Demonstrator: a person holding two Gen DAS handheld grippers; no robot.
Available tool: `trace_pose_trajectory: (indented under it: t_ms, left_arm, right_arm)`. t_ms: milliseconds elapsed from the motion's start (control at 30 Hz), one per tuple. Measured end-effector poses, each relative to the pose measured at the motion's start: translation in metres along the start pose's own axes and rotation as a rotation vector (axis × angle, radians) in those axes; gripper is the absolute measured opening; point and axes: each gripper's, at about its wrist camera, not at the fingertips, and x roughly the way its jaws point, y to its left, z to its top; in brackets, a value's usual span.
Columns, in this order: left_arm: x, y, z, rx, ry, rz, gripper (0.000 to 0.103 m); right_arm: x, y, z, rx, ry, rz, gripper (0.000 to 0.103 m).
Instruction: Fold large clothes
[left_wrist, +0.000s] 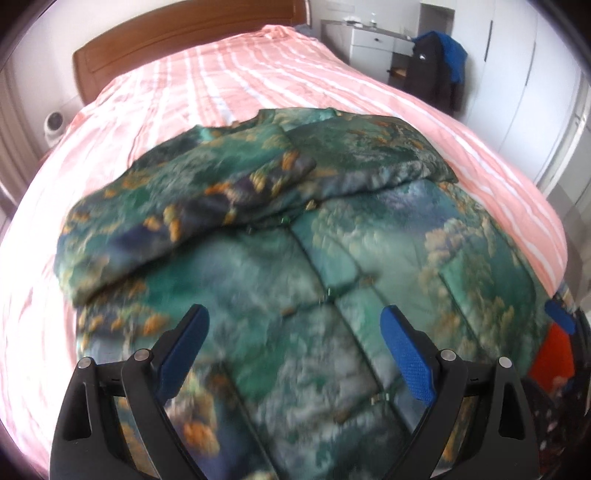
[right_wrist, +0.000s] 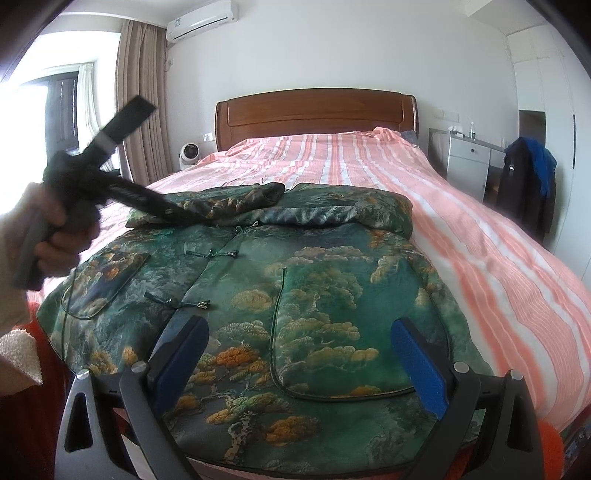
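Green padded jacket (right_wrist: 258, 295) lies front-up at the foot of the bed (right_wrist: 480, 236), sleeves (left_wrist: 192, 195) crossed over its chest. Left gripper (left_wrist: 295, 343) and right gripper (right_wrist: 299, 354) hover above, fingers apart, empty. Next, I'd guess: grab the hem, fold upward.

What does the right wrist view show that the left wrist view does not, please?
Only the right wrist view shows the person's hand holding the left gripper's handle, the white wall air conditioner and the beige curtain. Only the left wrist view shows the open left gripper. Both share the green landscape-print padded jacket, sleeves folded across its chest, on the pink striped bedcover.
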Motion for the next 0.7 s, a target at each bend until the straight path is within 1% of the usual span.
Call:
trace_pose_trajectory:
  t_ms: [233,400,700]
  left_arm:
    - [-0.008,-0.009,-0.029,-0.002,0.007,0.027,0.095]
    - [-0.006,-0.008,-0.033,-0.02,0.025,0.027,0.095]
    - [-0.005,-0.01,-0.035,-0.032,0.022,0.042,0.095]
  right_arm:
    - [0.001,0.004,-0.001,-0.016,0.005,-0.001,0.098]
    - [0.002,0.005,-0.001,-0.02,0.011,0.0,0.098]
    - [0.004,0.005,-0.002,-0.02,0.017,0.003,0.098]
